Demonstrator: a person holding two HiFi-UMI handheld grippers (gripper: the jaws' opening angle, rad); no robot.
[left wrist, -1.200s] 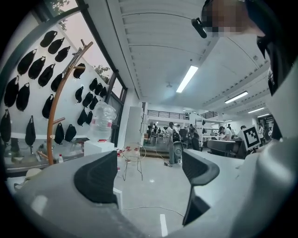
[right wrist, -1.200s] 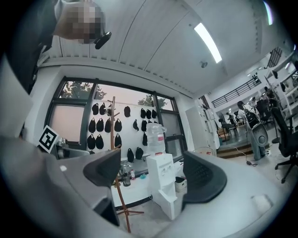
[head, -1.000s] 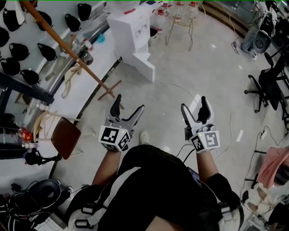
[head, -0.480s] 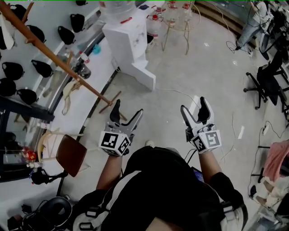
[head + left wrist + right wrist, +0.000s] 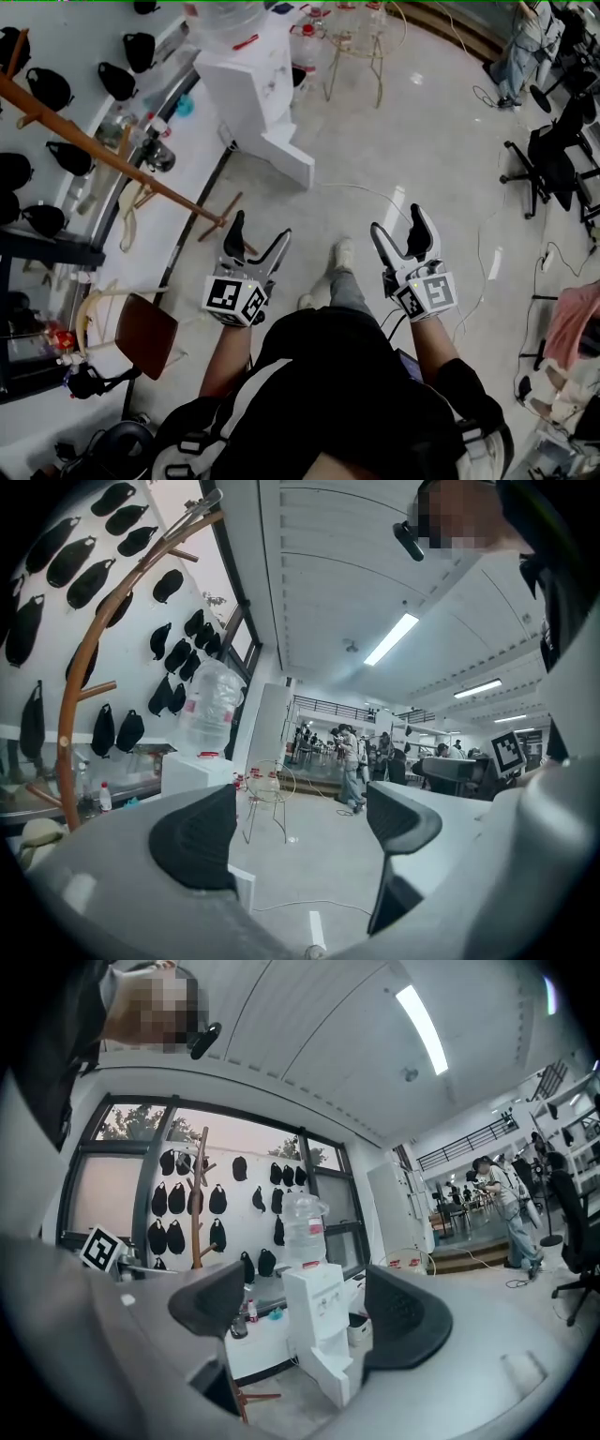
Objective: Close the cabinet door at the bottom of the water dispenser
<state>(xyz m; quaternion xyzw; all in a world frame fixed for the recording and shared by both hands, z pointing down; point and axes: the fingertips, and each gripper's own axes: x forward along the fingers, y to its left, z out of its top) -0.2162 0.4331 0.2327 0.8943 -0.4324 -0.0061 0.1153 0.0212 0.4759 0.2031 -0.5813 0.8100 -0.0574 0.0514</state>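
Pale polished floor (image 5: 431,131) spreads out ahead of me, and black bags (image 5: 117,80) hang in rows on the white wall to my left. Against that wall stands the water dispenser (image 5: 248,84), white and boxy, with a big clear bottle (image 5: 220,19) upended on top. Its cabinet door (image 5: 286,161) at the bottom stands open, swung out over the floor on the side facing me. A wooden coat rack (image 5: 112,159) leans across the view near the dispenser, and a wire stand (image 5: 352,47) sits just past it. A thin cable (image 5: 375,192) trails over the floor, and office chairs (image 5: 553,159) stand far off to the right.

I hold both claws up in front of my body, well apart from the dispenser and its door. My left claw (image 5: 260,228) has its jaws spread wide with nothing between them; through the gap I see only floor and the wire stand far off. My right claw (image 5: 397,221) is likewise spread and empty, and in its own view the dispenser shows in the distance between its two pads. My shoe (image 5: 343,253) is planted on the floor between the claws.
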